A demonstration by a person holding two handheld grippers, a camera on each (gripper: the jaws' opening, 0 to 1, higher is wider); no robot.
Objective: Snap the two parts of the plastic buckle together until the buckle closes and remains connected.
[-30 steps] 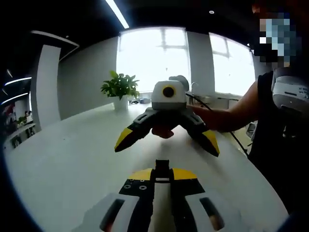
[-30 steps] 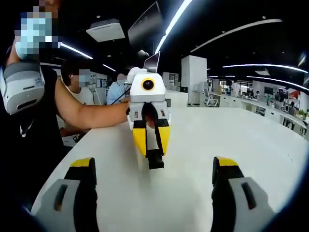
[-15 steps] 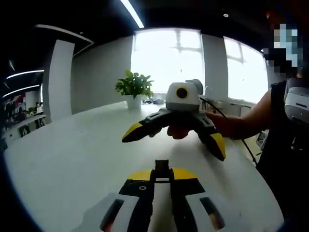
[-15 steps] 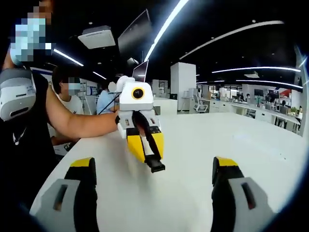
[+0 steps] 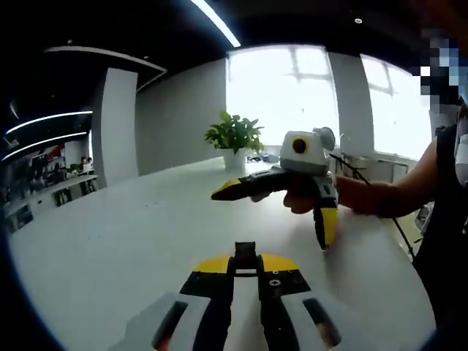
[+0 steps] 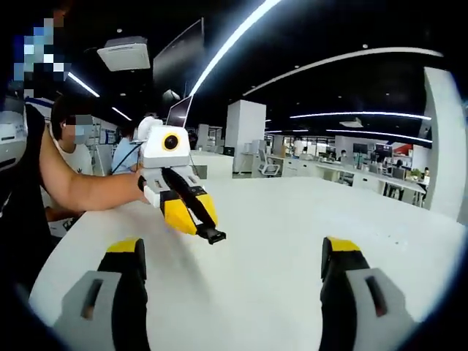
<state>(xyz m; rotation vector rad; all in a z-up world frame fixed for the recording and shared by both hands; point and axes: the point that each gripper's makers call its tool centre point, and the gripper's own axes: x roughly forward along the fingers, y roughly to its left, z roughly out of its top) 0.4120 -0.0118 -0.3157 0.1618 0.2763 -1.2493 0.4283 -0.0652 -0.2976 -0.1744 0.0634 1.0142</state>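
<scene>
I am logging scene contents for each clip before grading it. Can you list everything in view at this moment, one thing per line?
Black plastic buckle part: one, black, clamped between the left gripper's fingers, sticking out past their tips.
Large white table: one, white, under both grippers.
Potted green plant: one, green leaves in a white pot, far side of the table by the windows.
Seated people: at least two, behind the table.
Person's forearm: one, holding the right gripper.
Left gripper: white, black and yellow, shut.
Right gripper: same colours, open, holding nothing.
</scene>
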